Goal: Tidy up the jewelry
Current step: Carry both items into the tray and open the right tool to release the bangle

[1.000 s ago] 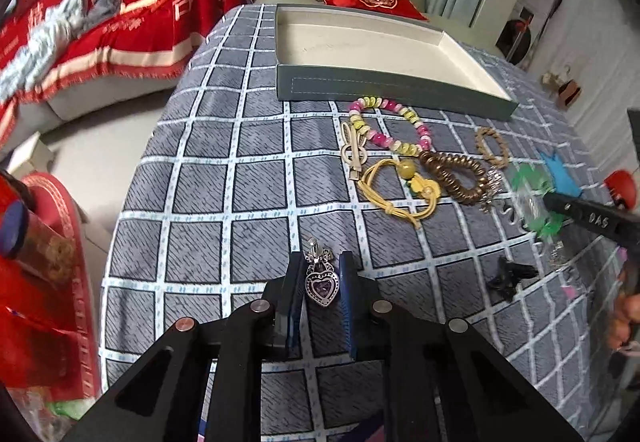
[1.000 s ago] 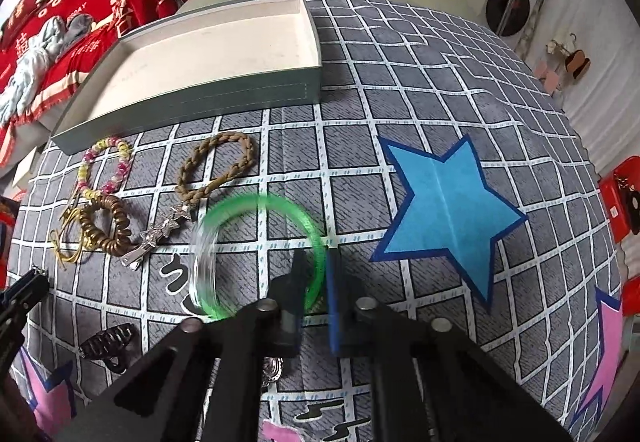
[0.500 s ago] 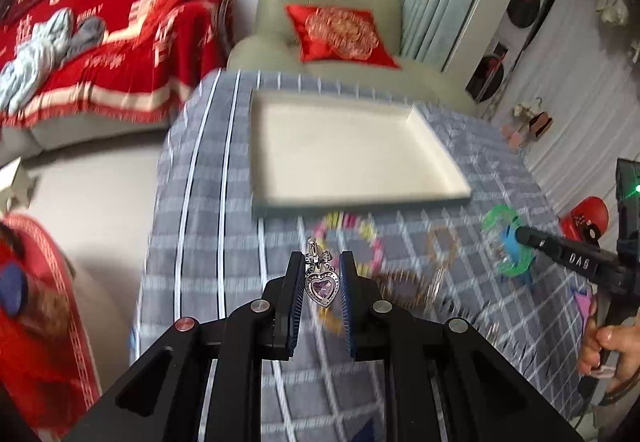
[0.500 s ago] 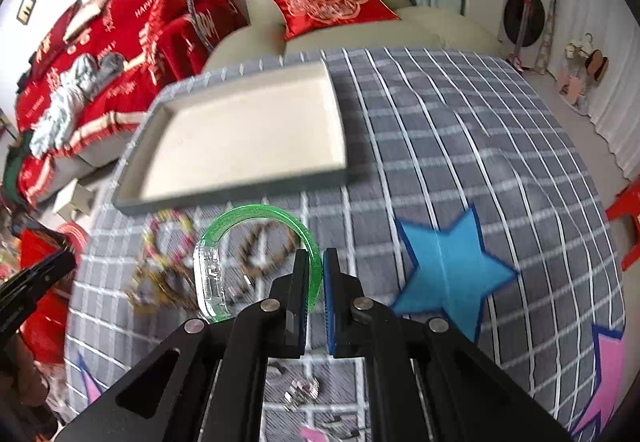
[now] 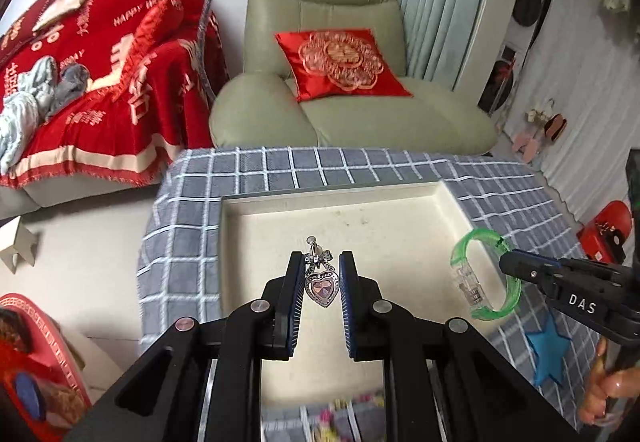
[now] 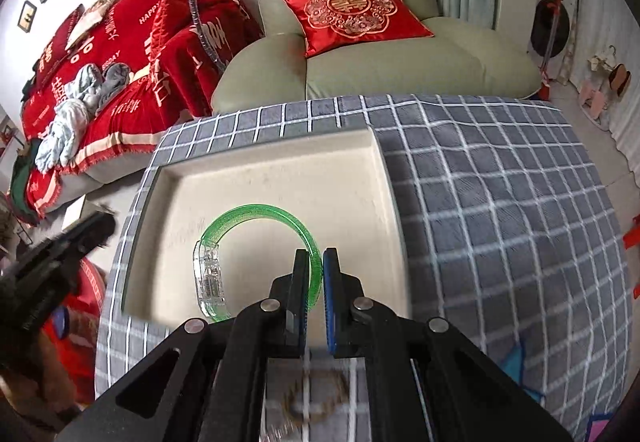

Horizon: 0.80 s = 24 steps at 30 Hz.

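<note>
One tray, one heart pendant, one green bangle. Left gripper above tray middle, jaws clamped on pendant. Right gripper above tray right part, jaws clamped on bangle rim, bangle held flat.

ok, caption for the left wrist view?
Left gripper holds heart pendant above the cream tray; right gripper brings green bangle alongside.

Tray sits on the worktop, toward its far-left part. Left hand-held gripper holds the heart pendant over the tray's middle; right hand-held gripper holds the bangle over the tray's near right. Armchair with cushion behind the worktop; sofa far left. Star patch right of the tray, near side.
</note>
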Tool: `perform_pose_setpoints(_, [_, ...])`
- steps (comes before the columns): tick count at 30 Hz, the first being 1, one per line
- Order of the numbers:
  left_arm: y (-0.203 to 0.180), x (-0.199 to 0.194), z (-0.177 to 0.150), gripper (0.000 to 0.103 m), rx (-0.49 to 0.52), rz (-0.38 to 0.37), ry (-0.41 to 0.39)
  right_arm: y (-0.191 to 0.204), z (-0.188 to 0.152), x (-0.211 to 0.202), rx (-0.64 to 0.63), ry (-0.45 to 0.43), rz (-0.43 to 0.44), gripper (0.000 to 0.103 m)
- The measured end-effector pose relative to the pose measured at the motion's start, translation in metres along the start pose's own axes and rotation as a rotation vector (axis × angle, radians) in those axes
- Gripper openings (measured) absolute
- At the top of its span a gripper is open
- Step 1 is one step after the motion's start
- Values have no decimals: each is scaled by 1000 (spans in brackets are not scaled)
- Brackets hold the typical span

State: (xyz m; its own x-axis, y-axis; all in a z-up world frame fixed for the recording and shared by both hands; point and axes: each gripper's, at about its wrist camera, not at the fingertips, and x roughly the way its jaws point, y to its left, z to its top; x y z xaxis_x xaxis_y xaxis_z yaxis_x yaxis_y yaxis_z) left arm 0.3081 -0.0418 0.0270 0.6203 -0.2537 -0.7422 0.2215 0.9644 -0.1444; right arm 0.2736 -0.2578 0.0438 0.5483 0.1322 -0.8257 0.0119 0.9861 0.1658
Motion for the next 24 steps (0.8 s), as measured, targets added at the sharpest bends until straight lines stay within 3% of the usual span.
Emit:
perform_pose_setpoints(6, [-5,65,-2,33,35,55,88,0,20,53,18,39,-25,7])
perform_pose_setpoints(12, [-8,99,-12,33,61,87,157,-4,20,87,20,71,-60,7])
perform_pose_setpoints(19, [-18,99,-17,34,124,132,139,-9,15,100,11,74,-87,8])
perform_pose_setpoints(24, [-17,98,-17,34,93,162,137,-10,14,98,21,86,-64,9])
